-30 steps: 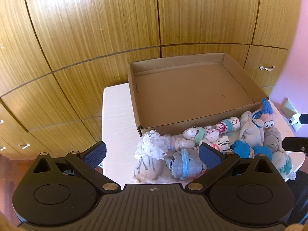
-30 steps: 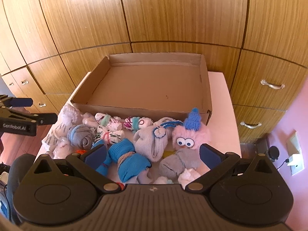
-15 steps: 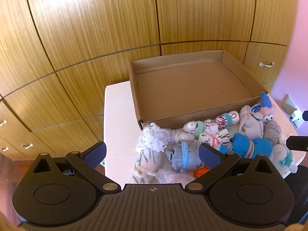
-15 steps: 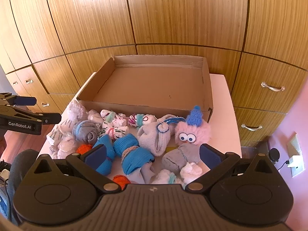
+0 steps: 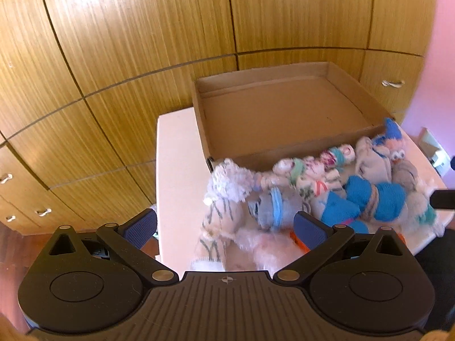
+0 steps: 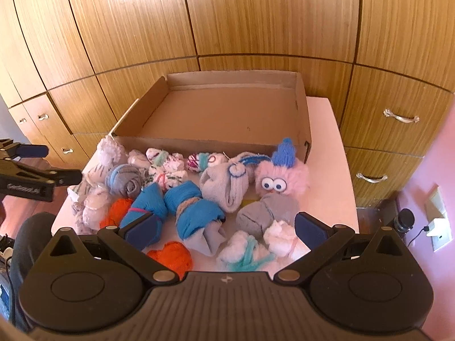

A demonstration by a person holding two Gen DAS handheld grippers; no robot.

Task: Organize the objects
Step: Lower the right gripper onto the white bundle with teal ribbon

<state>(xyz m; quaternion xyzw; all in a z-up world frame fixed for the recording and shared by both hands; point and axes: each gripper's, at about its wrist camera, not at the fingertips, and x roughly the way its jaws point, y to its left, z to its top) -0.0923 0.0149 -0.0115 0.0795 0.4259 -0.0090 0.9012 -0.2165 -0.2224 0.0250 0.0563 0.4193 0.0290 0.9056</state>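
Wooden cabinets, empty cardboard box, sock bundles, both tools spread

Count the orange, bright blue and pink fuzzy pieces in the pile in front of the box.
Orange yarn balls: 2
Bright blue sock bundles: 2
Pink googly-eyed toy: 1
Total: 5

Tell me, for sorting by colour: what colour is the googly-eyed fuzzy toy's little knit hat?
Blue; the hat shows best in the right wrist view.
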